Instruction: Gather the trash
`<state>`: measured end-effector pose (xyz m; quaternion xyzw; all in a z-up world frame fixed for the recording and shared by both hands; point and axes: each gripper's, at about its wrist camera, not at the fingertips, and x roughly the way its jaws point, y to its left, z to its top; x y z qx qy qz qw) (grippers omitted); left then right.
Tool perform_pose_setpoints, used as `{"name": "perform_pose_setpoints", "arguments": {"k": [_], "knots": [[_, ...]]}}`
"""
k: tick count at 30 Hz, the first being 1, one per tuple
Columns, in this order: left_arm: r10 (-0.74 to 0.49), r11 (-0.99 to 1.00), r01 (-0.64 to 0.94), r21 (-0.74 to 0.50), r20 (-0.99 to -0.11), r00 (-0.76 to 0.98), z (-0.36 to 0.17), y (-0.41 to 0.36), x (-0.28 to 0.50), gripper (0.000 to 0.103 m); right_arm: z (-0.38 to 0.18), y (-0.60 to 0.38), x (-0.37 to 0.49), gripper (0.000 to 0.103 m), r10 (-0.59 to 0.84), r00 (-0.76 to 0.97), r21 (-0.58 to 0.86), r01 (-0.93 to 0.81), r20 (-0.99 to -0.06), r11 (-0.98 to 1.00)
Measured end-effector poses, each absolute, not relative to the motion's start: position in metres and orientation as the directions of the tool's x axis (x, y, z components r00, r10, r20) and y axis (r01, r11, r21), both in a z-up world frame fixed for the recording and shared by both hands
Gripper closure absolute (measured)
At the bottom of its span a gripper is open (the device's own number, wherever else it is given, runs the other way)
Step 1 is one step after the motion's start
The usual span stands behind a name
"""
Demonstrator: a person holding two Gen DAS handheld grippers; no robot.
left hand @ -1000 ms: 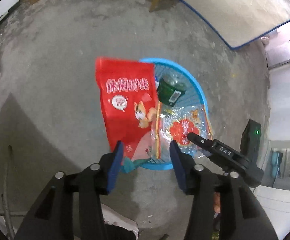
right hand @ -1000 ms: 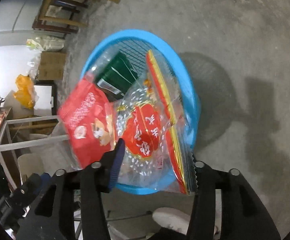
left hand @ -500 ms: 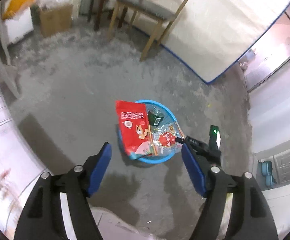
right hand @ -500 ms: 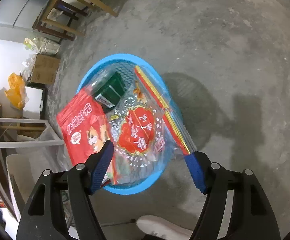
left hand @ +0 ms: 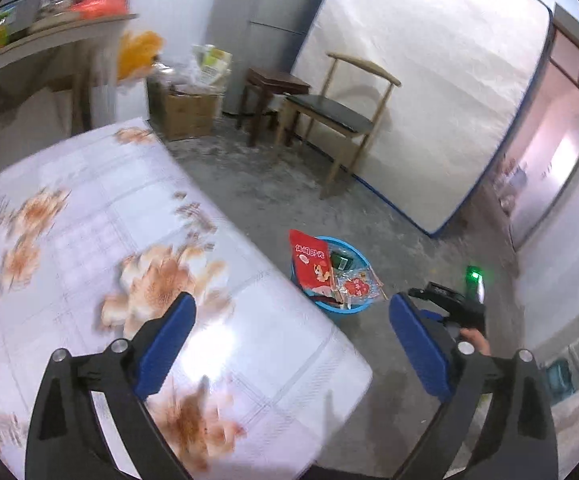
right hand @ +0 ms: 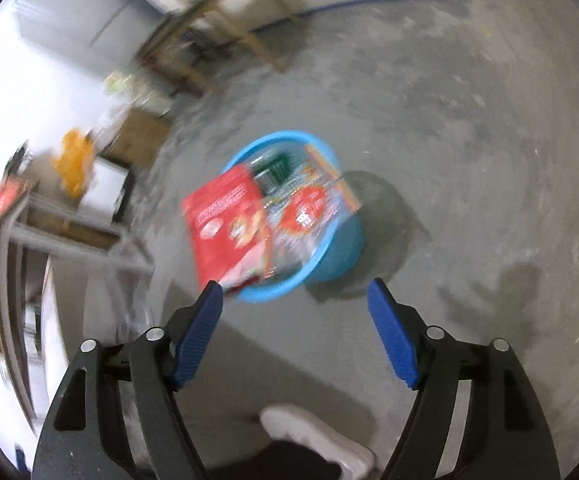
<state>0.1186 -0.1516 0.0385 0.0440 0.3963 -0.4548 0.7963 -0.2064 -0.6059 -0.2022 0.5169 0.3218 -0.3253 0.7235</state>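
Right wrist view: right gripper [right hand: 293, 300] jaws opening, nothing btwn; blue basket [right hand: 341, 248] w/ red bag [right hand: 225, 224] just ahead on floor; left gripper [left hand: 291, 320] opening, empty, farther off; right nearer.

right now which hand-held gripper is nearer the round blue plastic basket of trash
Right. The right hand-held gripper hangs just above the round blue plastic basket, its jaws opening and empty. The left hand-held gripper is farther back over the floral-covered table, also opening and empty.
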Motion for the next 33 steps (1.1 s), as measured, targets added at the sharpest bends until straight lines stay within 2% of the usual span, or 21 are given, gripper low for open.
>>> {"name": "perform_pose_setpoints", "arguments": {"k": [5, 9, 11, 13, 17, 25, 30, 33], "knots": [[-0.676, 0.646, 0.701, -0.304, -0.655, 0.338, 0.025, -0.117, 0.091, 0.006, -0.156, -0.521, -0.184, 0.025, -0.089, 0.594, 0.482, 0.722, -0.799, 0.496], [-0.656, 0.688, 0.658, -0.307, -0.651, 0.382, 0.022, -0.101, 0.082, 0.006, -0.113, -0.479, -0.157, 0.02, -0.131, 0.62, 0.403, 0.641, -0.773, 0.653], [-0.65, 0.705, 0.642, -0.3, -0.634, 0.418, 0.025, -0.091, 0.078, 0.006, -0.084, -0.457, -0.143, 0.017, -0.165, 0.651, 0.35, 0.585, -0.741, 0.732], [-0.645, 0.72, 0.629, -0.293, -0.617, 0.451, 0.029, -0.082, 0.077, 0.006, -0.057, -0.437, -0.134, 0.009, -0.195, 0.686, 0.304, 0.535, -0.701, 0.789], [-0.614, 0.759, 0.592, -0.271, -0.599, 0.514, 0.033, -0.07, 0.075, 0.006, -0.012, -0.395, -0.124, 0.008, -0.257, 0.75, 0.195, 0.456, -0.61, 0.868], [-0.516, 0.838, 0.489, -0.242, -0.643, 0.565, 0.027, -0.052, 0.077, 0.006, 0.001, -0.332, -0.119, 0.008, -0.26, 0.752, 0.11, 0.402, -0.606, 0.909], [-0.378, 0.906, 0.4, -0.135, -0.681, 0.628, 0.025, -0.044, 0.079, 0.006, 0.002, -0.307, -0.112, 0.008, -0.276, 0.736, 0.057, 0.392, -0.618, 0.918], [-0.338, 0.919, 0.382, -0.093, -0.682, 0.648, 0.026, -0.041, 0.08, 0.006, 0.002, -0.298, -0.11, 0.008, -0.276, 0.726, 0.053, 0.395, -0.63, 0.917]]}}
